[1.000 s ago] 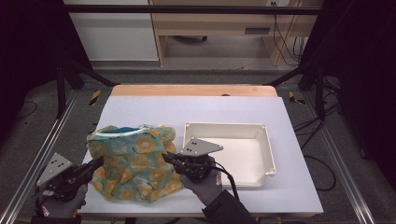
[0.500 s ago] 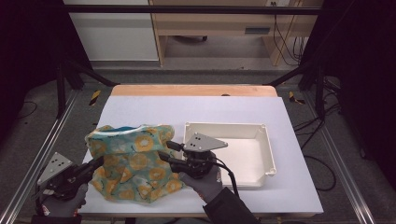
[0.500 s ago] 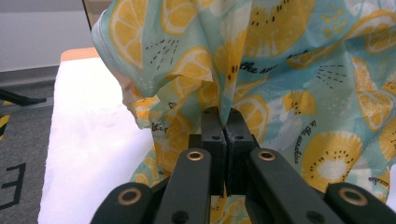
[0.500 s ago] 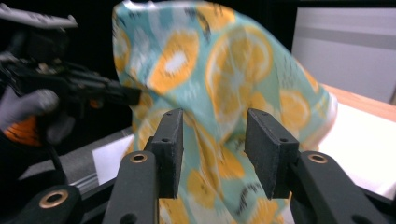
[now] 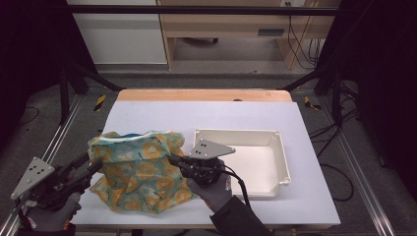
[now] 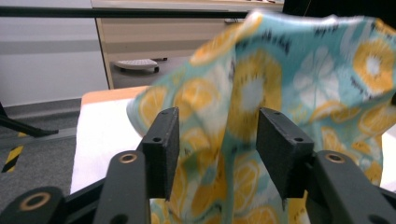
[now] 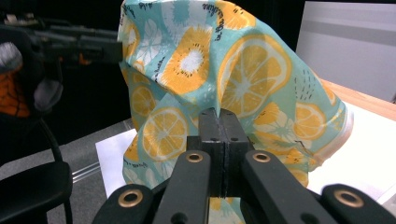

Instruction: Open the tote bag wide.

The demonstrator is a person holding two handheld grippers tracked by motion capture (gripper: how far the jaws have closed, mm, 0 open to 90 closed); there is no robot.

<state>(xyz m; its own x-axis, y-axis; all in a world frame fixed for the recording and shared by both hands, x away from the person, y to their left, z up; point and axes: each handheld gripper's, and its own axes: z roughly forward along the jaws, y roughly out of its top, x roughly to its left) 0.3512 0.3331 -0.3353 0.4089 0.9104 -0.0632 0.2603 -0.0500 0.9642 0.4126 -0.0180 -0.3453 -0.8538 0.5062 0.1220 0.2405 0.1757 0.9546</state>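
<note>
From above, the teal cloth with orange-slice print (image 5: pixel 140 169) lies bunched on the counter (image 5: pixel 211 118) beside a white tray (image 5: pixel 280 157), while the gripper views show the right gripper (image 7: pixel 218 116) fingers clamped on its fabric and the left gripper (image 6: pixel 217 140) fingers, just opened, apart around a fold.

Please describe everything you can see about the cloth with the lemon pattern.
The cloth is thin, soft fabric, teal with yellow citrus slices and white flowers. It stands crumpled and lifted into a loose mound on the white table, left of the tray. The right hand-held gripper is shut on a fold of it. The left hand-held gripper has just been opening; cloth hangs between its jaws, unpressed.
</note>
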